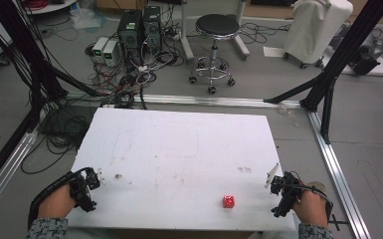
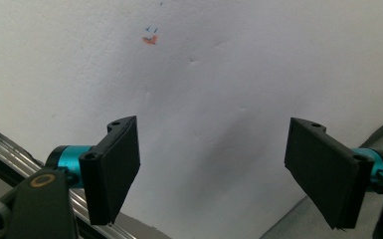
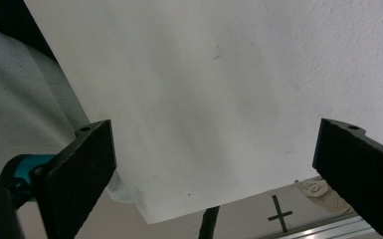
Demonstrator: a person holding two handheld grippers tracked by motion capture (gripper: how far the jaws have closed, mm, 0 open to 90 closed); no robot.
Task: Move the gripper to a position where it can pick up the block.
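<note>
red die (image 1: 229, 201) alone on table (image 1: 179, 149); both grippers' jaws spread wide, empty.

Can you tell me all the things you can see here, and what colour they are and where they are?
die: one, red with white spots, near the table's front edge, closer to the right gripper
table: one, white, in the middle
stool: one, black seat on wheels, on the floor behind the table
computer boxes: two, dark, on the floor at the back left
cables: many, black and white, tangled on the floor at the back left
left gripper: one, black, at the table's front left corner, jaws open
right gripper: one, black, at the table's front right corner, jaws open
</note>
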